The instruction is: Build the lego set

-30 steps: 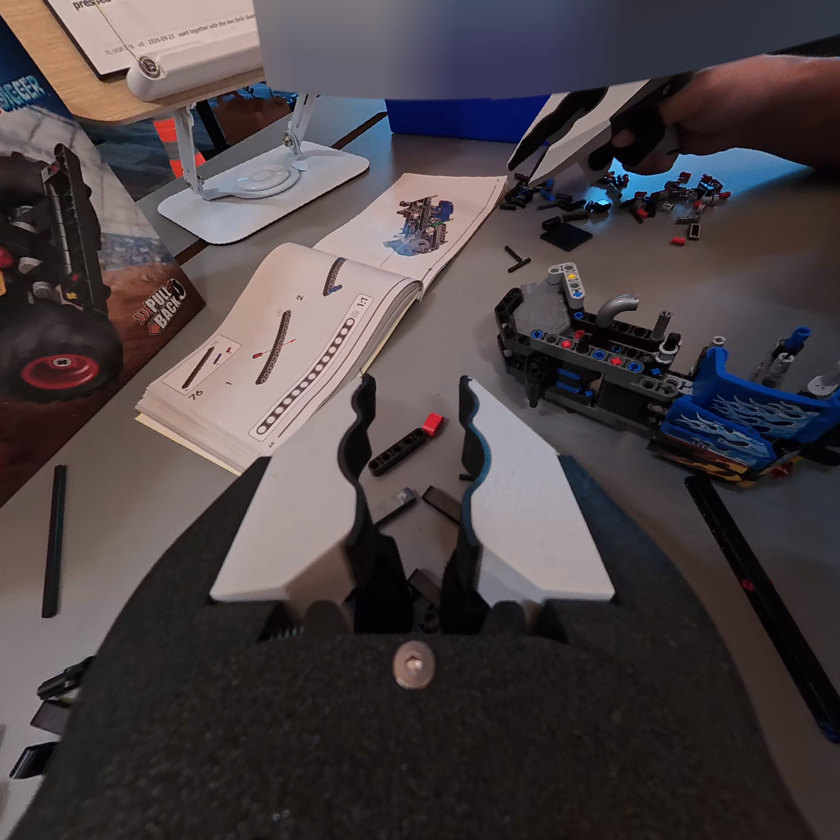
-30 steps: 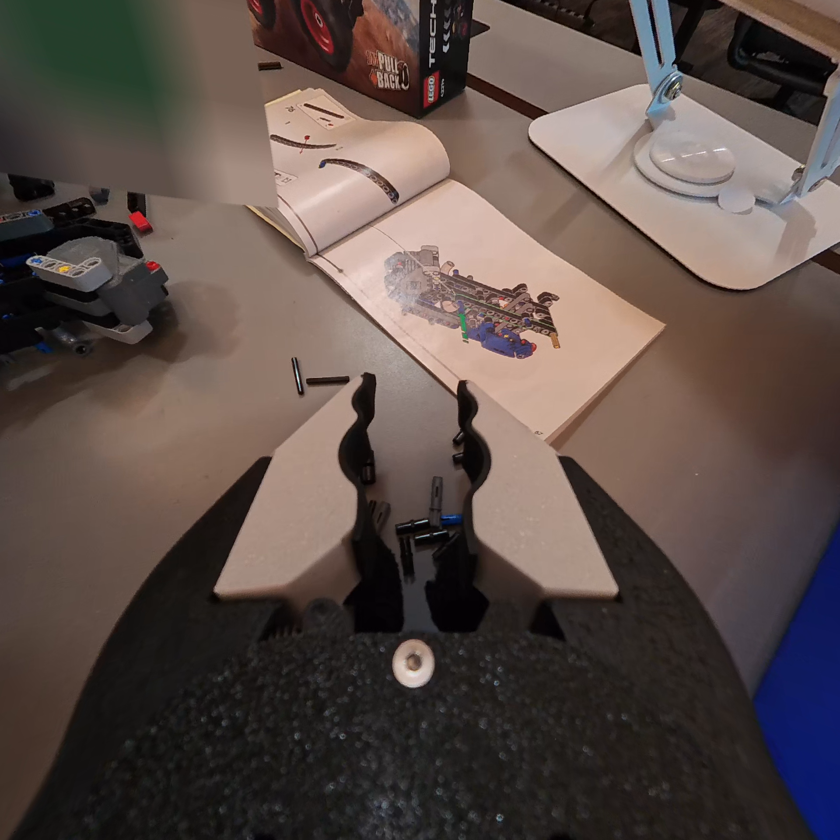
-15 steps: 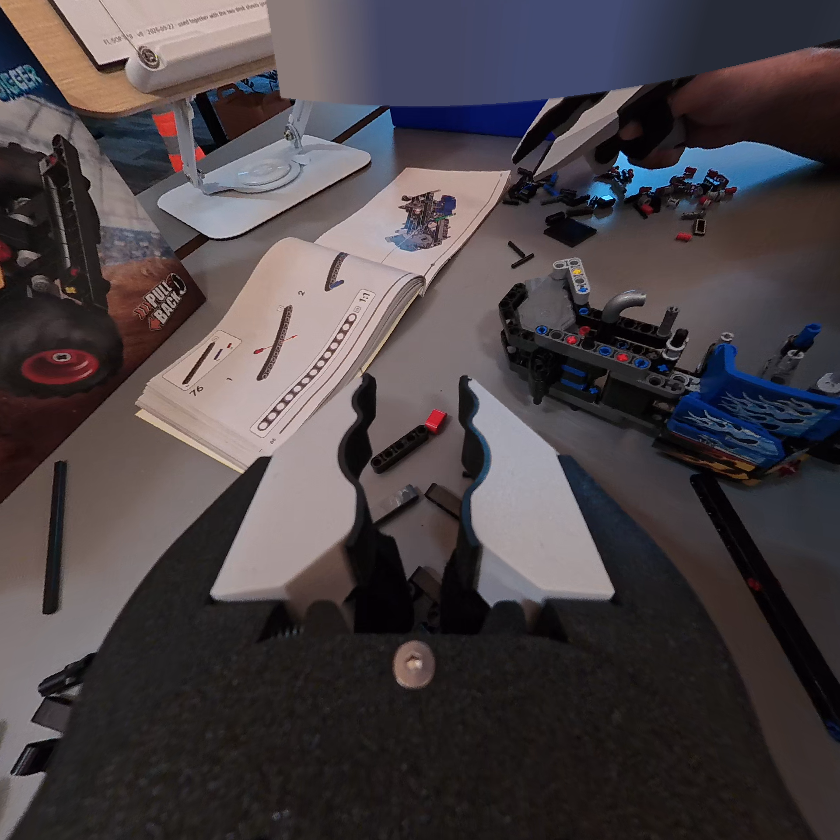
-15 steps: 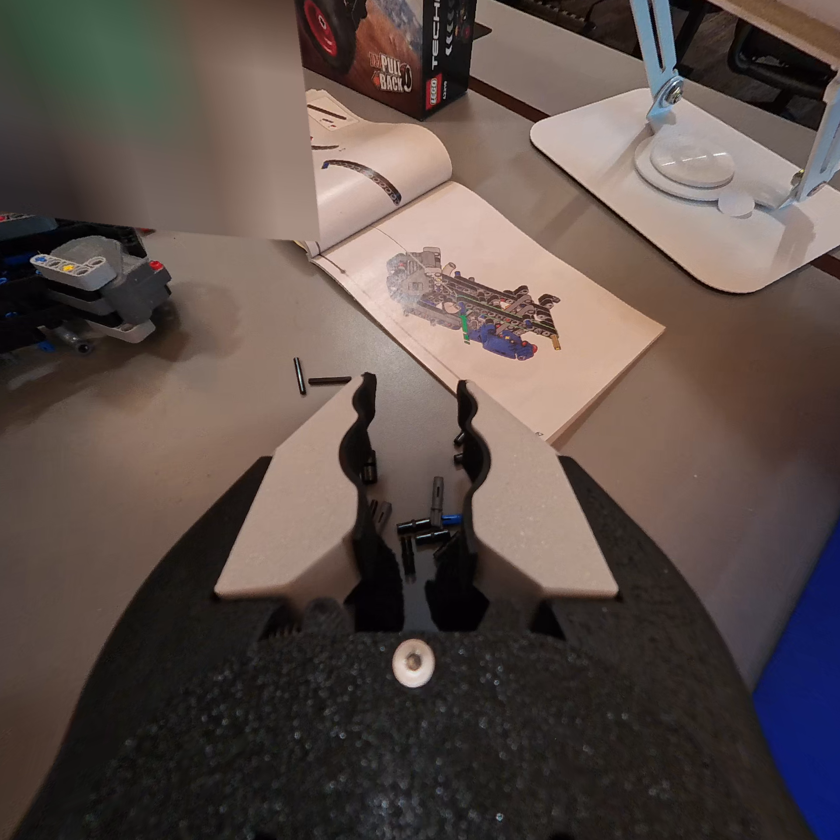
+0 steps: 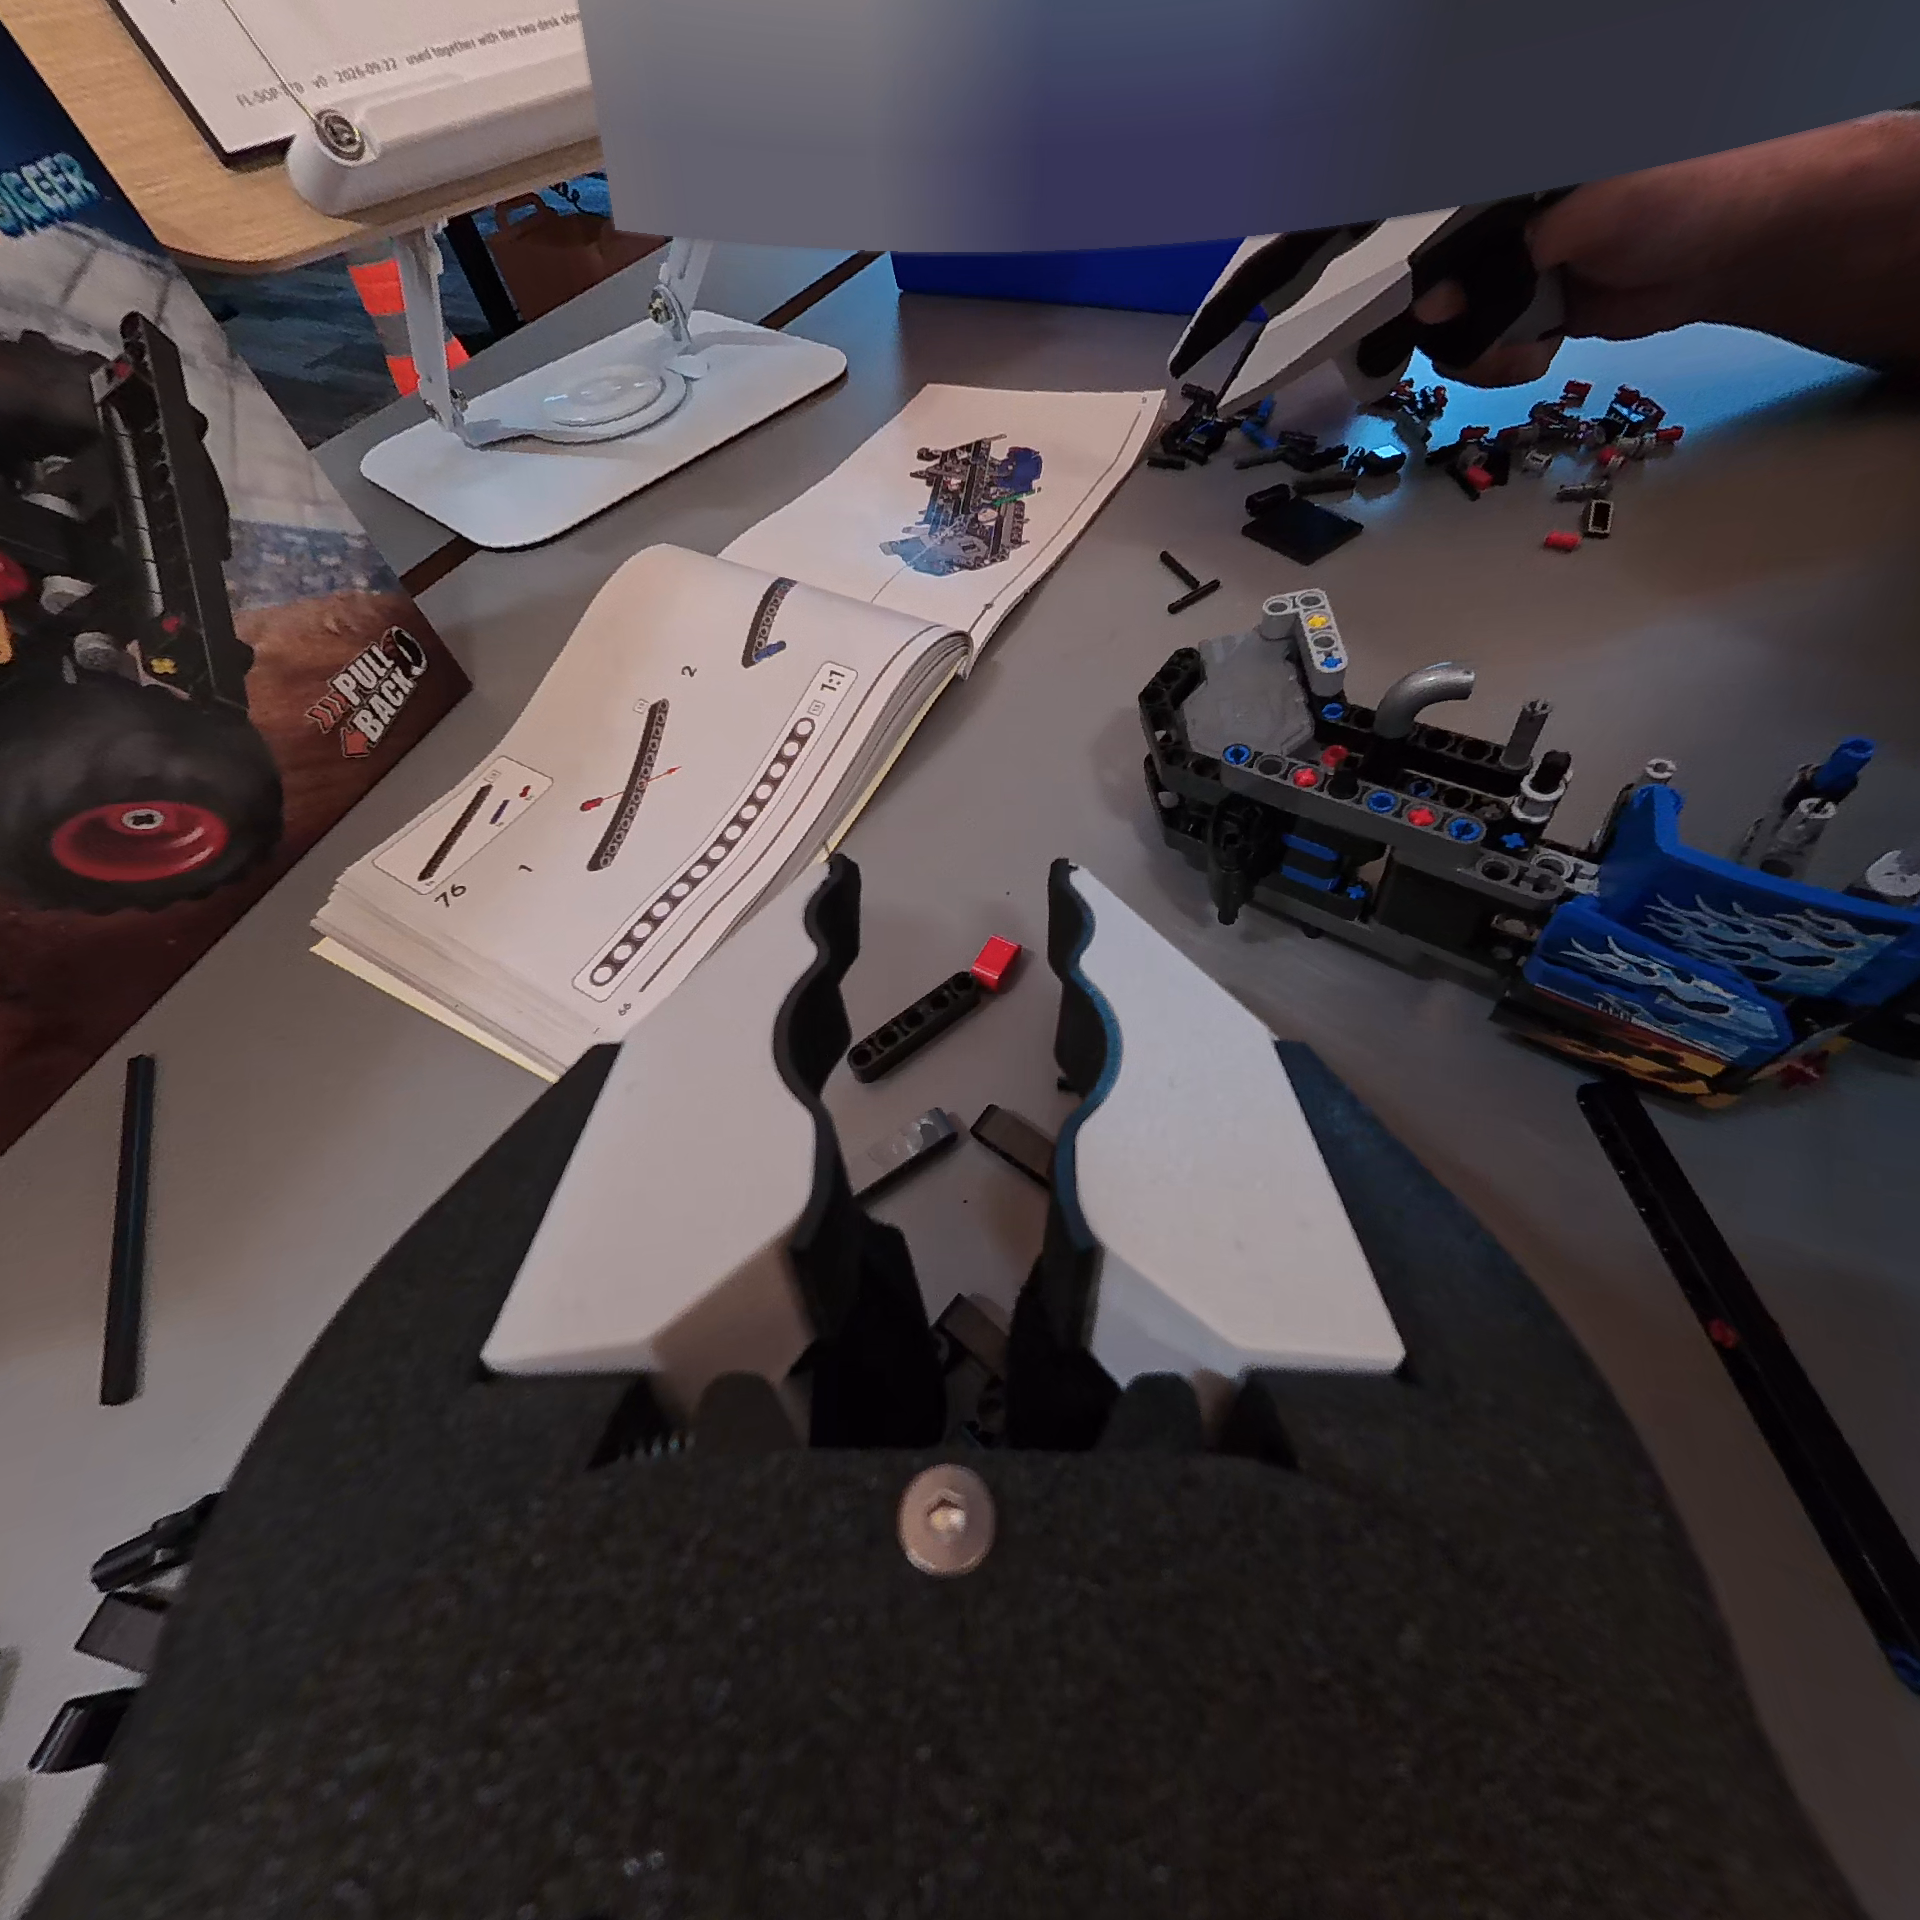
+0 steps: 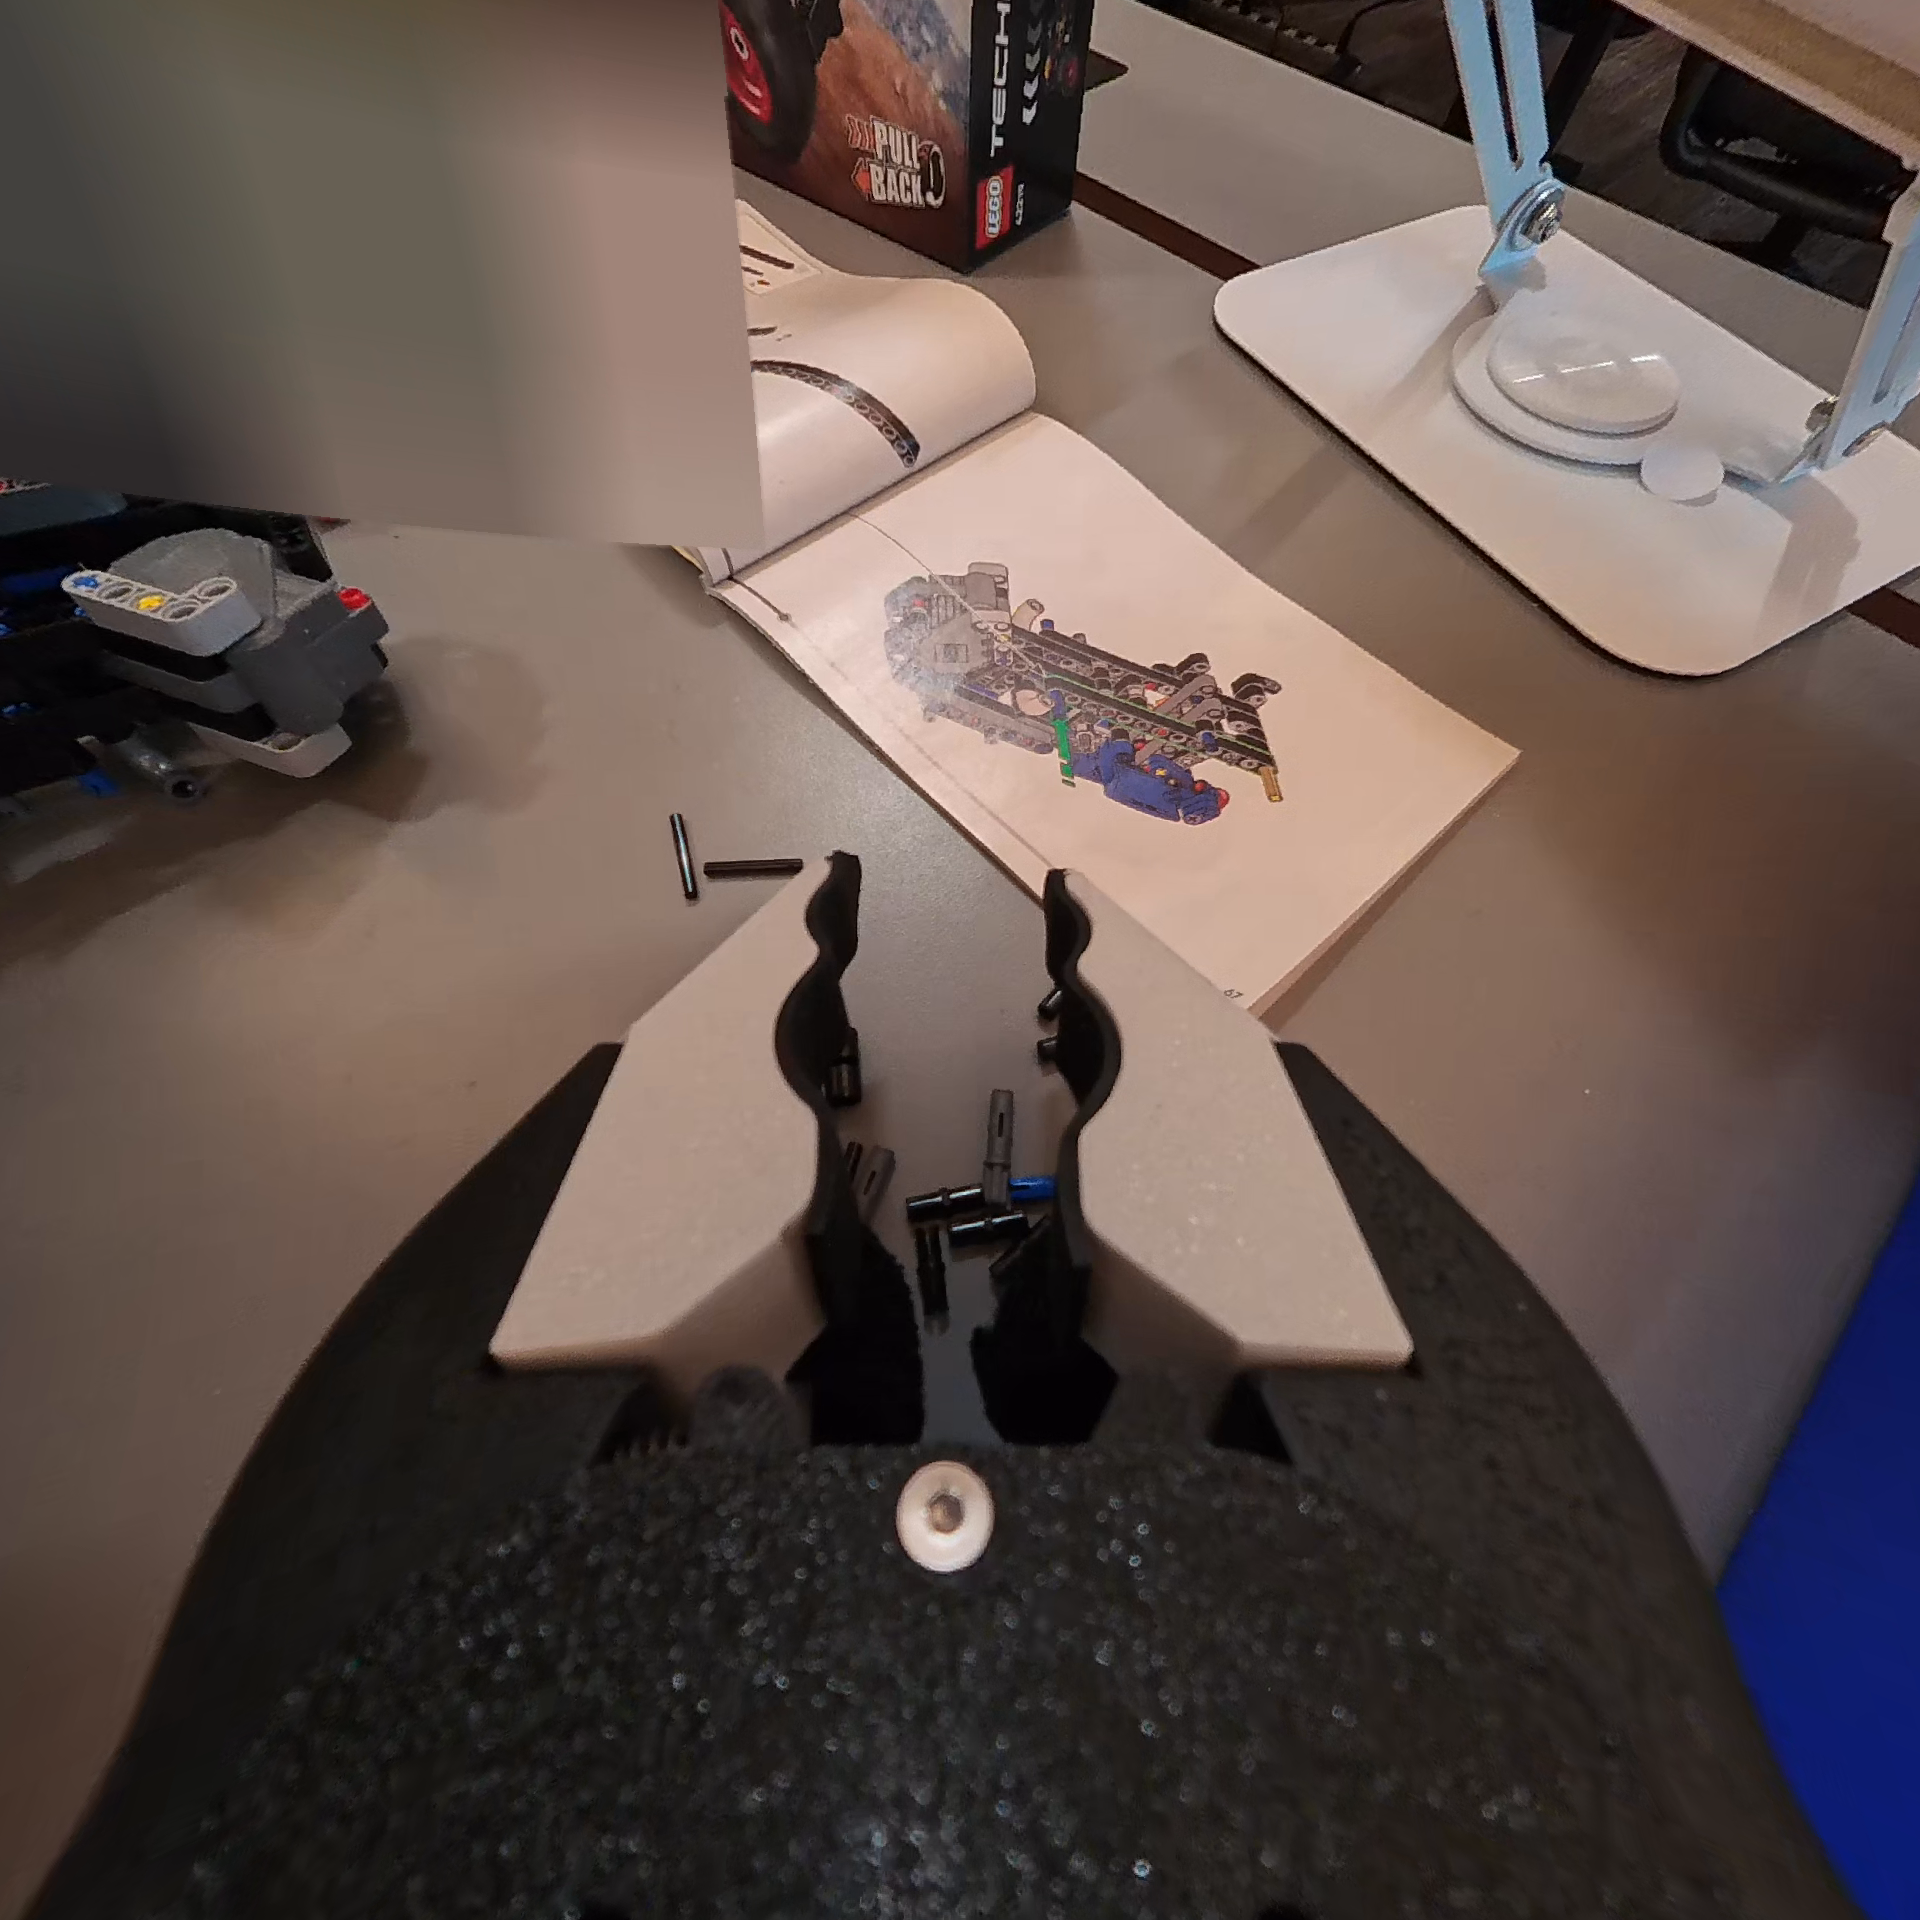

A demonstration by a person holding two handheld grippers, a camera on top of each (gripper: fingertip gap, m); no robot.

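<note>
My left gripper (image 5: pixel 951 883) is open and empty above a short black beam with a red piece (image 5: pixel 930 1010) and two small dark pieces (image 5: pixel 961 1141) on the grey table. The half-built black, grey and blue truck (image 5: pixel 1455 821) lies to the right; its grey front end shows in the right wrist view (image 6: pixel 197 665). My right gripper (image 6: pixel 948 878) is open and empty, hovering over several small black, grey and blue pins (image 6: pixel 971 1195). It also shows far off in the left wrist view (image 5: pixel 1309 312), above a pile of loose pieces (image 5: pixel 1455 447).
The open instruction booklet (image 5: pixel 727 758) (image 6: pixel 1091 675) lies in the middle. The set's box (image 5: pixel 135 675) (image 6: pixel 914 114) stands on the left. A white stand base (image 5: pixel 603 416) (image 6: pixel 1558 416) sits behind. Two black axles (image 6: pixel 727 862) and long black beams (image 5: pixel 127 1226) (image 5: pixel 1756 1361) lie loose.
The left gripper has drifted slightly, so the truck and booklet sit a little lower and to the right in its view. The right gripper has shifted a little left; both stay open.
</note>
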